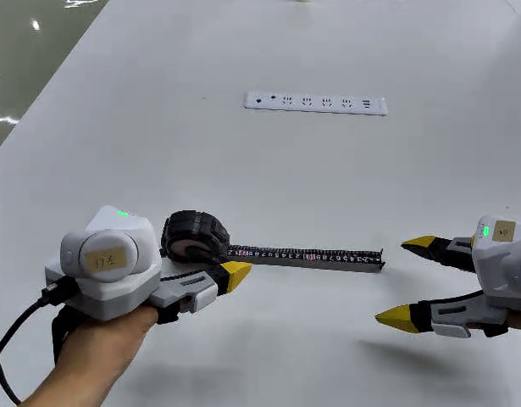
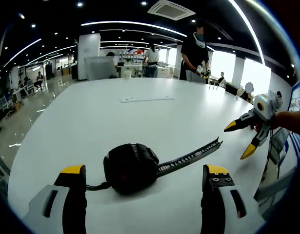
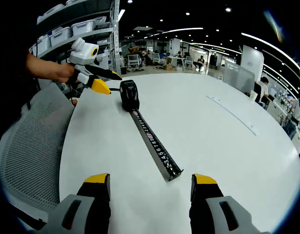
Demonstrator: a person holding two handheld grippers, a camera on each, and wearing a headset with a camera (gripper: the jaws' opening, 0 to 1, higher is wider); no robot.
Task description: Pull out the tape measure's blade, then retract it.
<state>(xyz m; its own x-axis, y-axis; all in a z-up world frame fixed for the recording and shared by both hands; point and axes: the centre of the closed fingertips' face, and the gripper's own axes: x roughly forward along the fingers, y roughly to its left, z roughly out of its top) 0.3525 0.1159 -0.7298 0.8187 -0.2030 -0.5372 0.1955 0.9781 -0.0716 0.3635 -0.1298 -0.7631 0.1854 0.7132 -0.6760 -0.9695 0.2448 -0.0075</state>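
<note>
**Blade out on the tabletop, both grippers spread**

The left gripper [image 1: 214, 259] is held with its jaws wide apart, one on each side of the tape case [image 1: 195, 236]. In the left gripper view the case [image 2: 130, 165] sits between the two yellow-tipped jaws of the left gripper [image 2: 144, 169], clear of both. The right gripper [image 1: 410, 280] is also spread and holds nothing. It hovers just past the free end of the blade [image 1: 307, 255]; its own view looks along the blade [image 3: 152, 141] between the parted jaws of the right gripper [image 3: 150, 179].

The tape measure lies flat toward the person's edge of the tabletop [image 1: 158, 127], with the case on the left and the blade drawn out to the right. The case is black and round, with a ribbed, tyre-like rim and a dull reddish disc on its face. Whether the disc carries writing cannot be told. A thin black cord [image 2: 96, 185] trails from the case. The blade is a dark, narrow strip with white numerals and tick marks. In the right gripper view single digits from 2 upward can be read near its tip, and a small red mark sits close to the case.

A long white power strip [image 1: 315, 103] with a row of sockets lies well apart, toward the far edge of the smooth white top.
</note>
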